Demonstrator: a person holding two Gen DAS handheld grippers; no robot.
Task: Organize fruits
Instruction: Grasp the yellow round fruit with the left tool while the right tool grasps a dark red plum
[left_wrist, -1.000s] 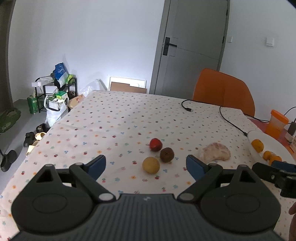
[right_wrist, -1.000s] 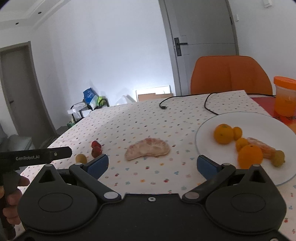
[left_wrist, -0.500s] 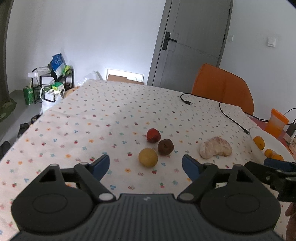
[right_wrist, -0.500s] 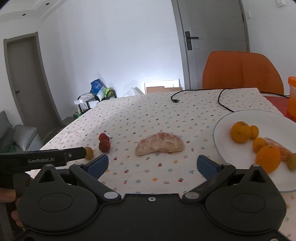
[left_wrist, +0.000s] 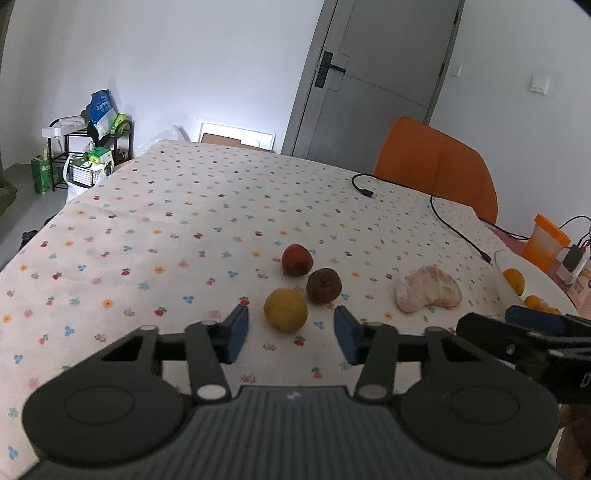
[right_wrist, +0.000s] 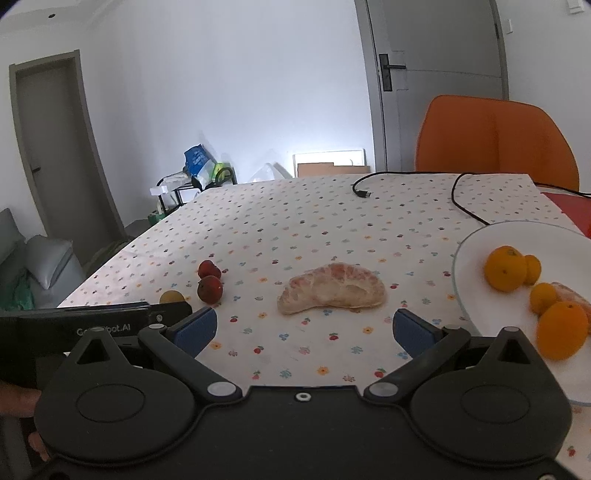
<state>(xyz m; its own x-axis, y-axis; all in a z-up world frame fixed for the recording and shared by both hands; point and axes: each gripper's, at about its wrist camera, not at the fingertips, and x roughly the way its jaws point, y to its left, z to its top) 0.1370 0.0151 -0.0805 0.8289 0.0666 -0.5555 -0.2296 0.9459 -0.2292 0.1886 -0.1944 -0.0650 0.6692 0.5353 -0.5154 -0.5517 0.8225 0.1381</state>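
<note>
Left gripper (left_wrist: 290, 334) nearer the round yellow fruit (left_wrist: 285, 309) than before, jaws closing, nothing gripped, right gripper (right_wrist: 303, 326) wide open, empty, facing pale peeled citrus segment (right_wrist: 331, 288) on worktop (left_wrist: 184, 221)

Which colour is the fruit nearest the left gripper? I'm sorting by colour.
Yellow fruit, clearest in the left wrist view.

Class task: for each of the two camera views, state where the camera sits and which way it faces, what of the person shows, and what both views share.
Left wrist: on the left gripper, facing a small yellow round fruit; jaws closing, not touching it; right gripper intrudes.
Right wrist: on the right gripper, jaws open, facing a peeled pale pomelo segment beside a white round plate; a hand shows.
Shared: yellow fruit, pomelo, plate, orange chair.
</note>
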